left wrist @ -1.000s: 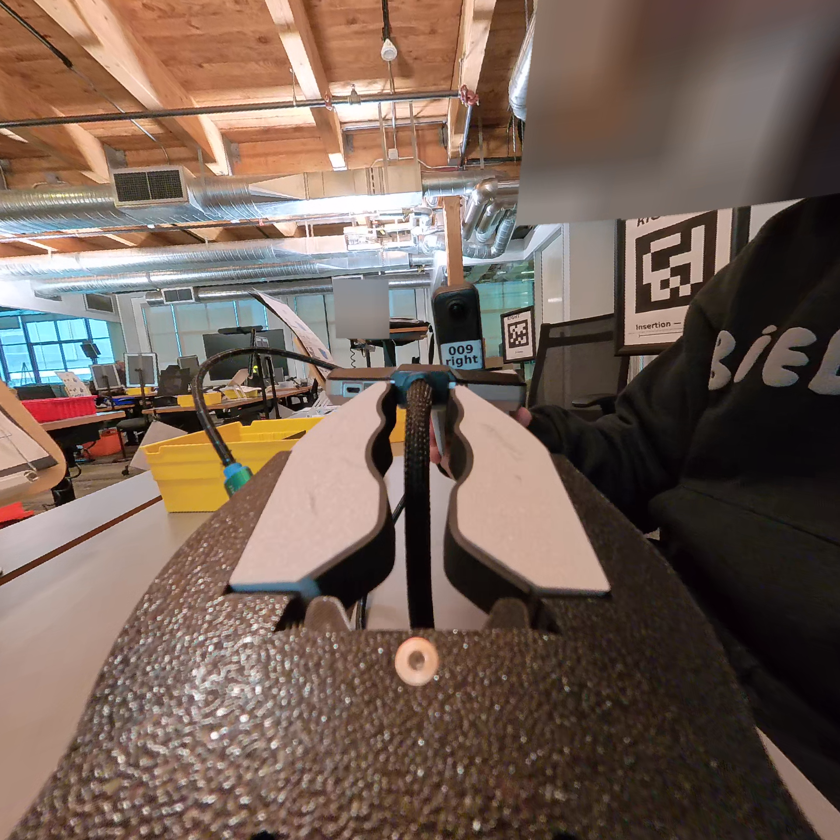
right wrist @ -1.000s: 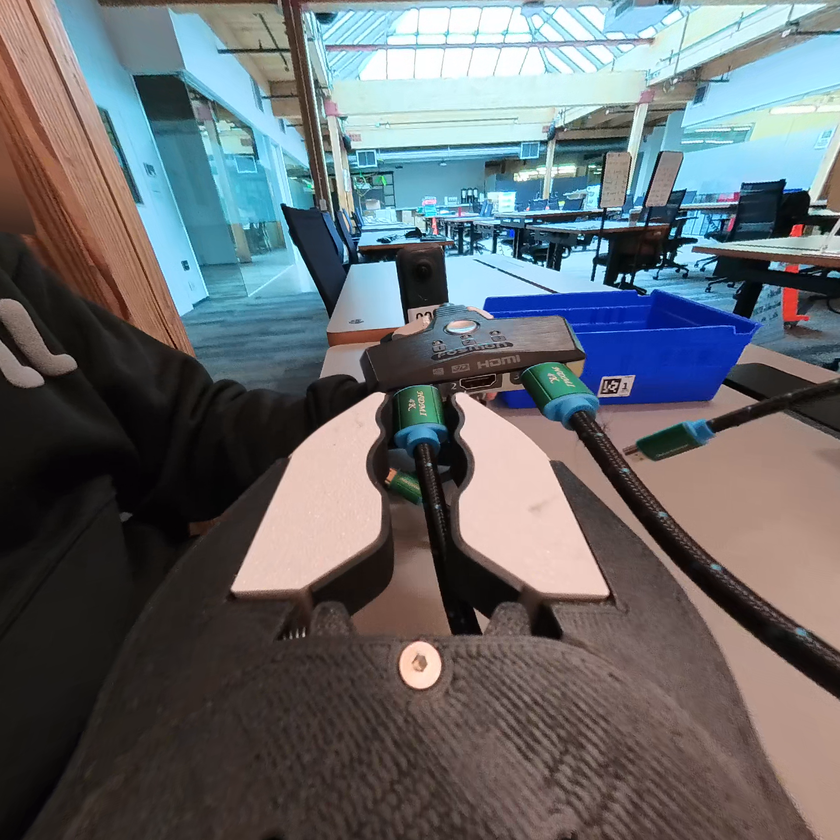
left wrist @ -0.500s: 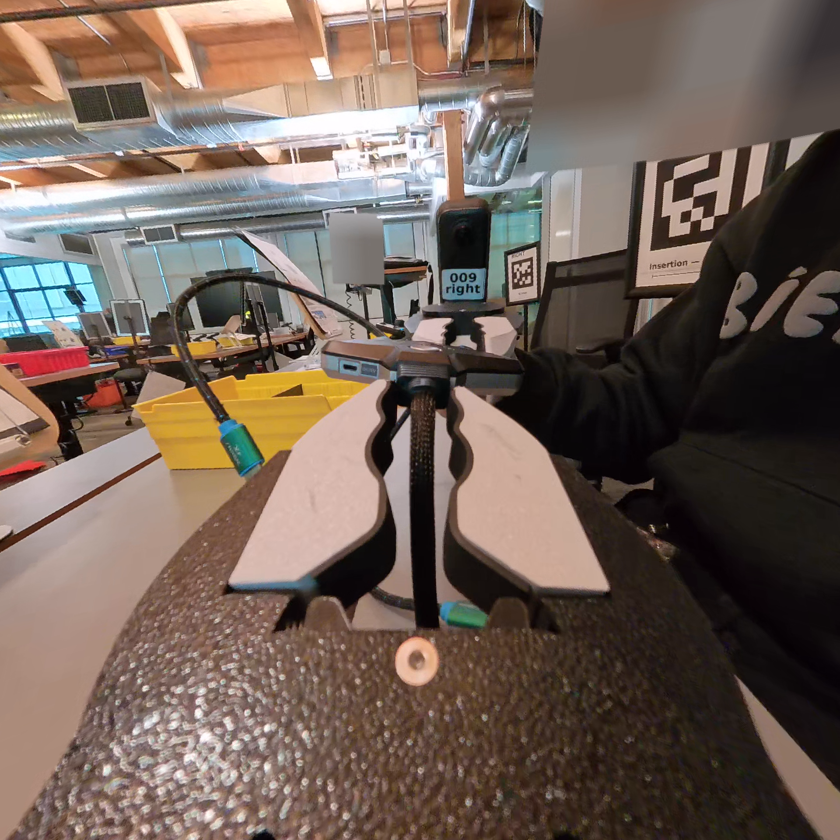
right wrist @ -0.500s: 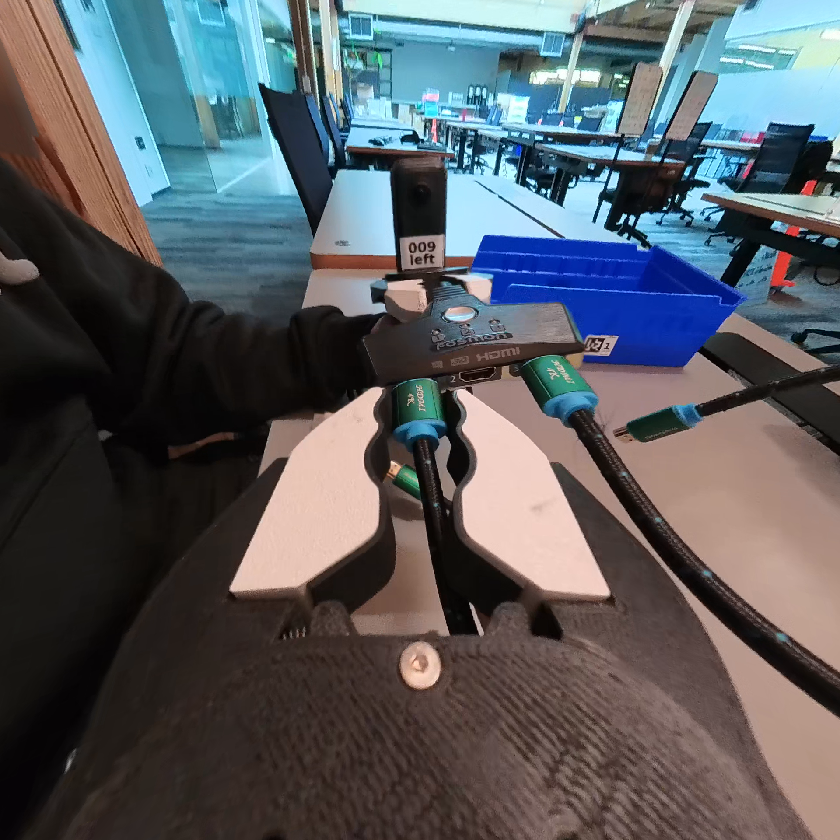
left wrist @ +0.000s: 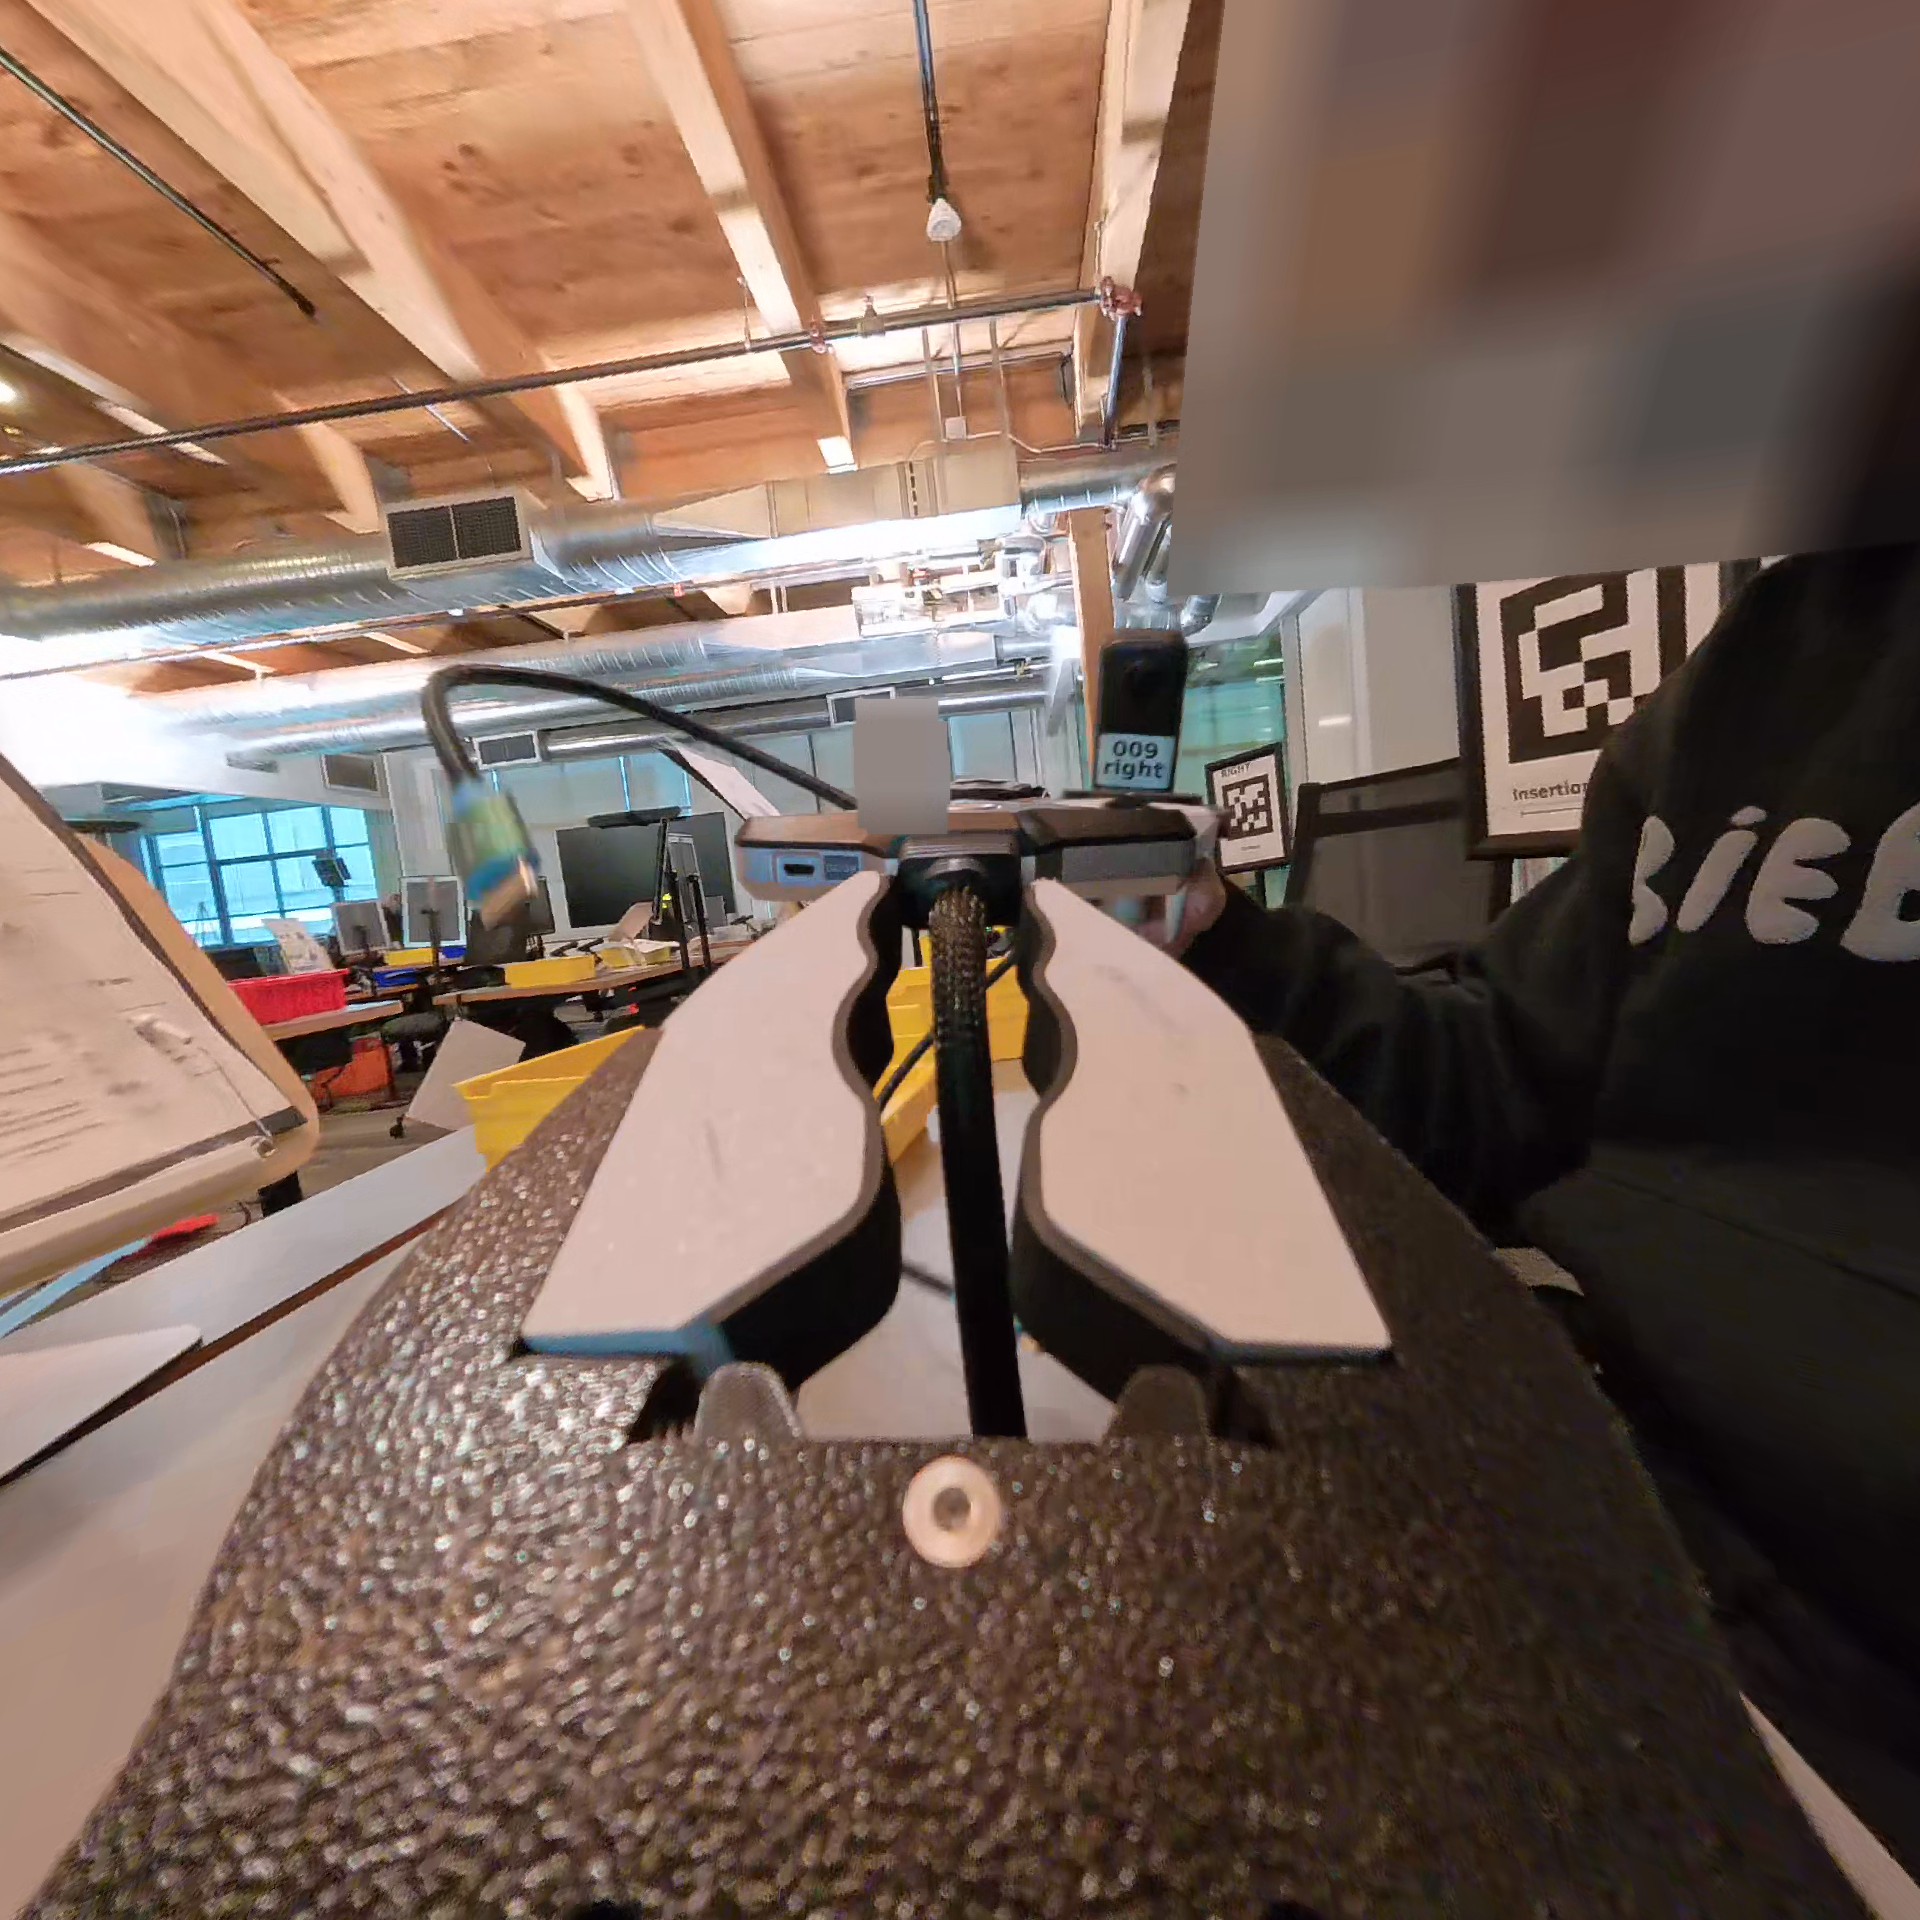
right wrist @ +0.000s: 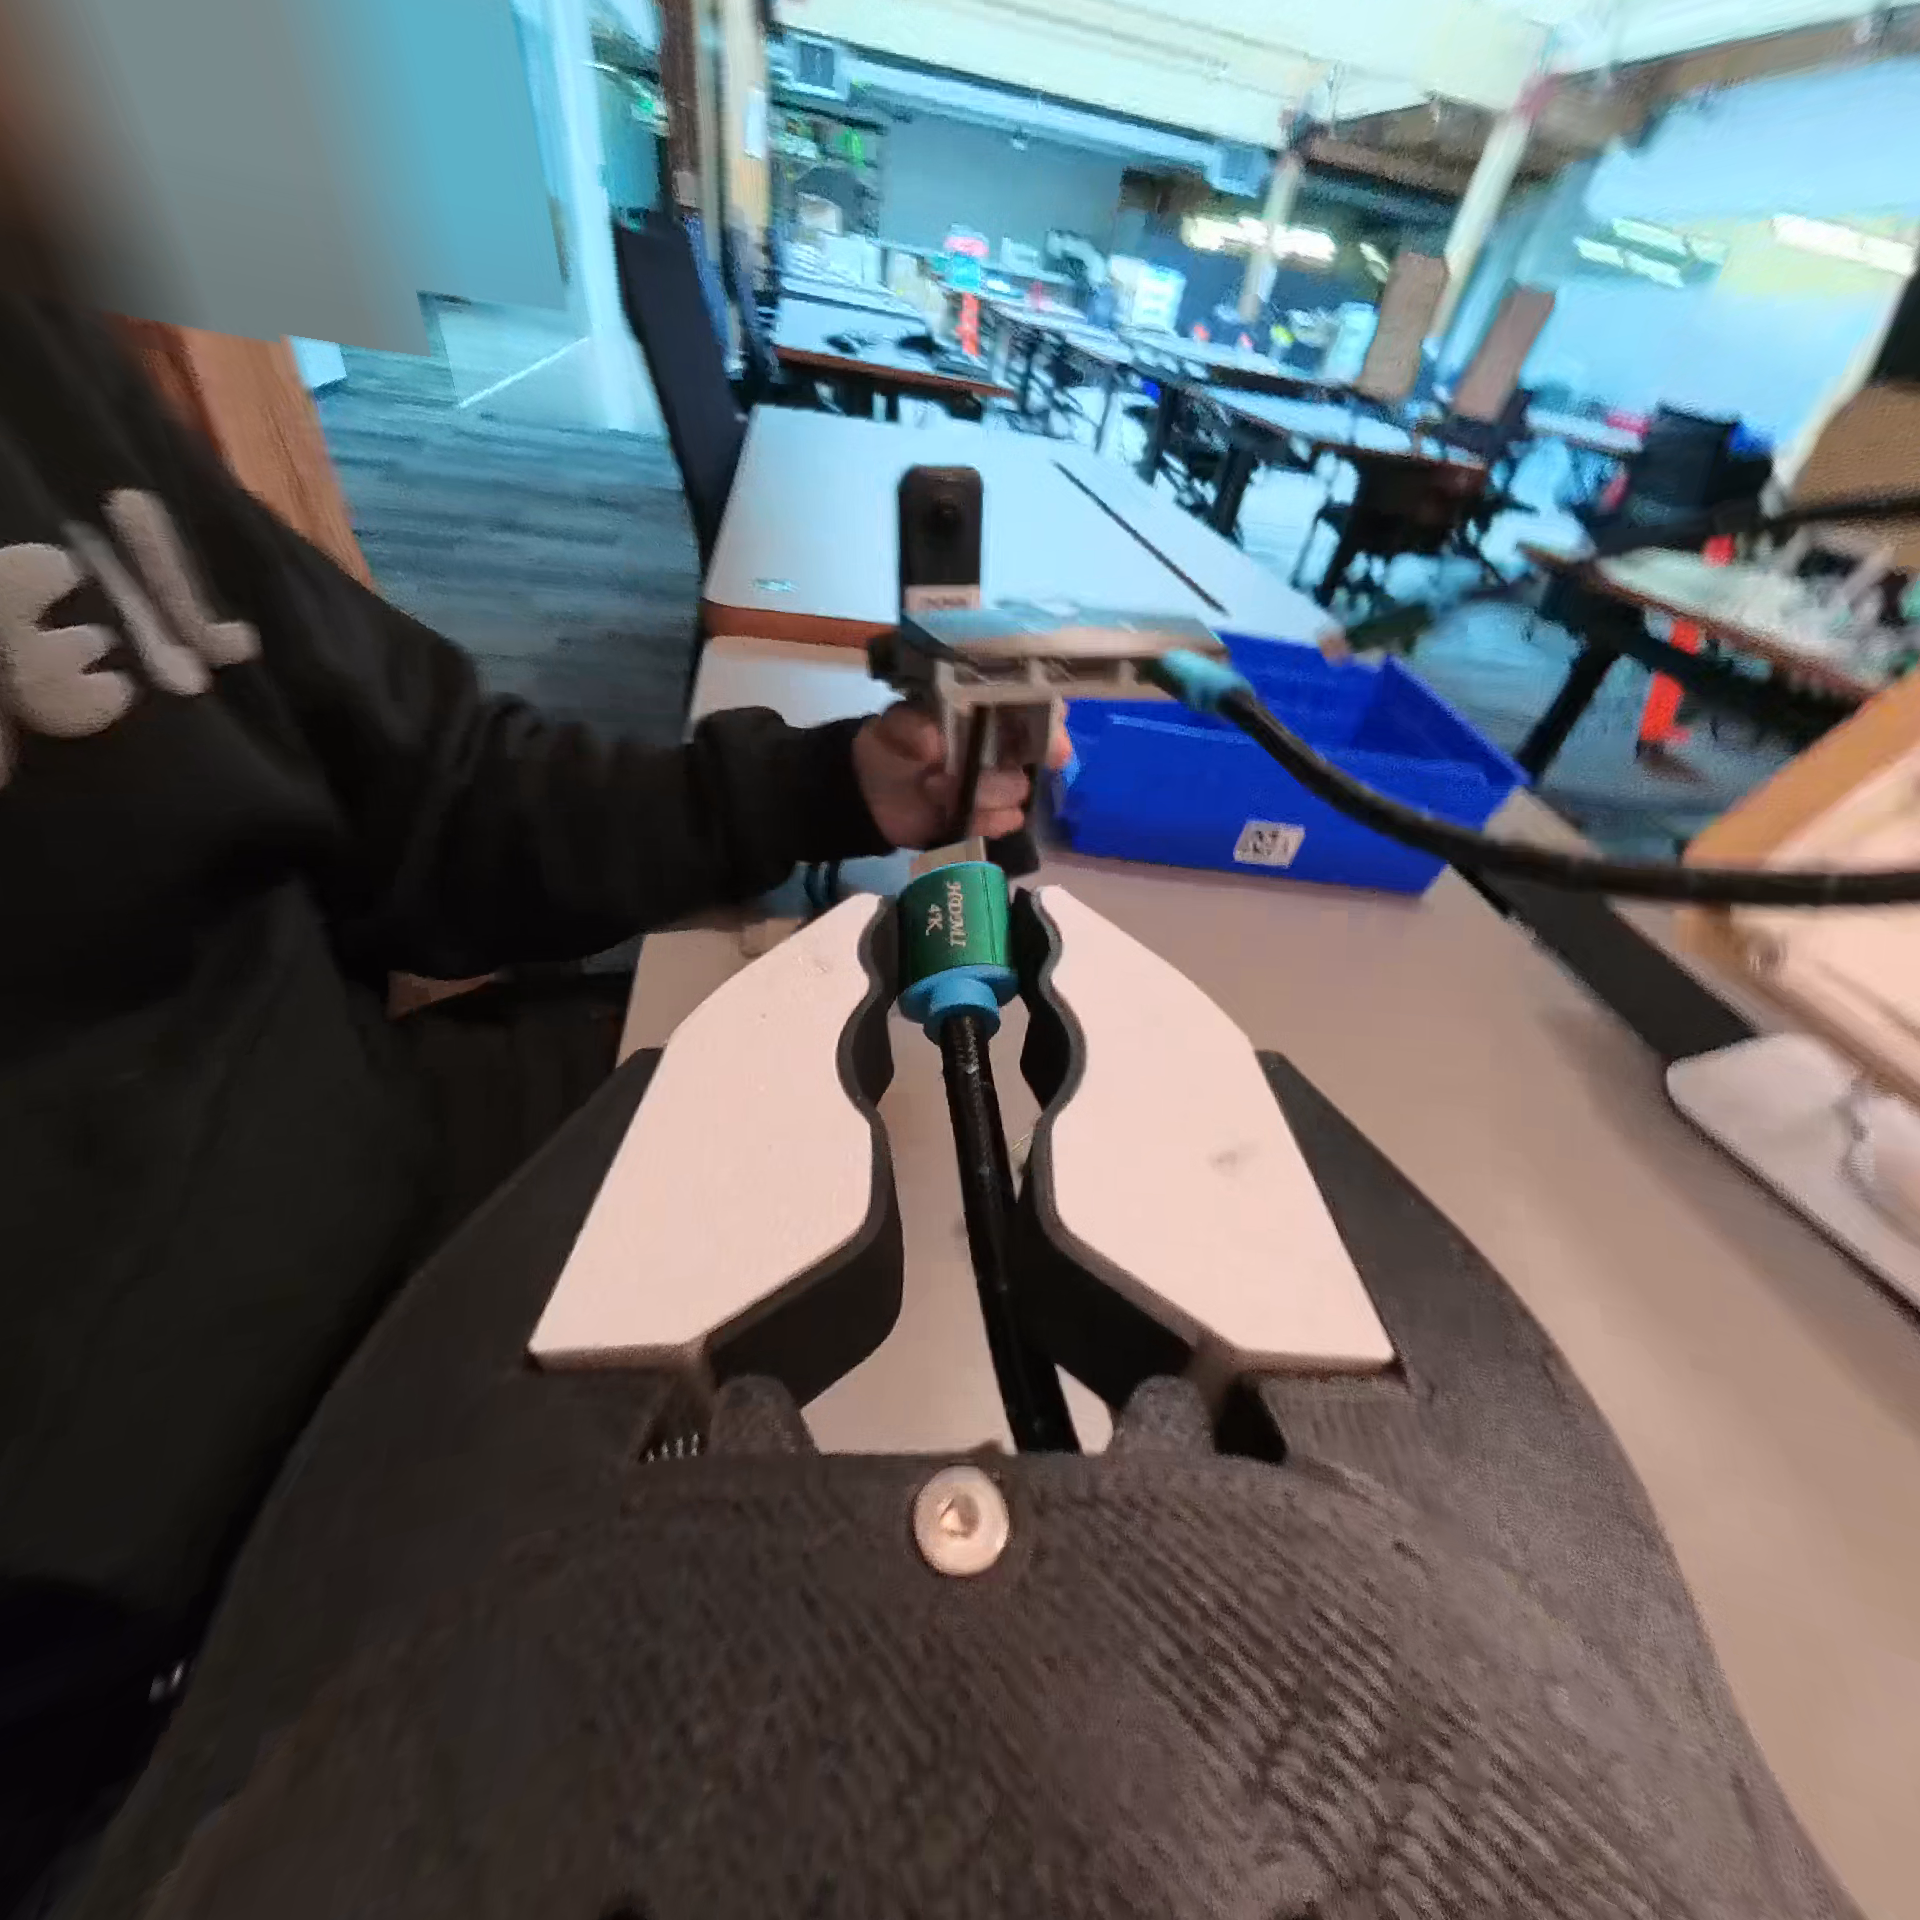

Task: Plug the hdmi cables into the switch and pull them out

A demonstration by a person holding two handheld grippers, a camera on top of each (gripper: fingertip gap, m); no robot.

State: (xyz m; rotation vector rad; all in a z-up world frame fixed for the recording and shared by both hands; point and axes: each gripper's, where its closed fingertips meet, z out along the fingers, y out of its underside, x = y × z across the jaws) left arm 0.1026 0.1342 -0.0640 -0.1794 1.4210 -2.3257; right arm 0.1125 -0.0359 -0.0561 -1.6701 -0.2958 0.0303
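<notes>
The right gripper (right wrist: 951, 940), clenched on a green plug (right wrist: 951, 930) now free of the switch (right wrist: 1049, 649), sits below and nearer than it, while the left gripper (left wrist: 956, 904) clamps the switch's own cable (left wrist: 961, 997), another plug (right wrist: 1195, 675) still seated.

Motion-blurred loose plug (left wrist: 488, 847) (colours smeared), cable (right wrist: 1558, 862) cut rightward

A braided cable (right wrist: 987, 1226) with a glossy green metal plug (right wrist: 953, 928) is seen; the bin (right wrist: 1340, 790) is smooth plastic.
</notes>
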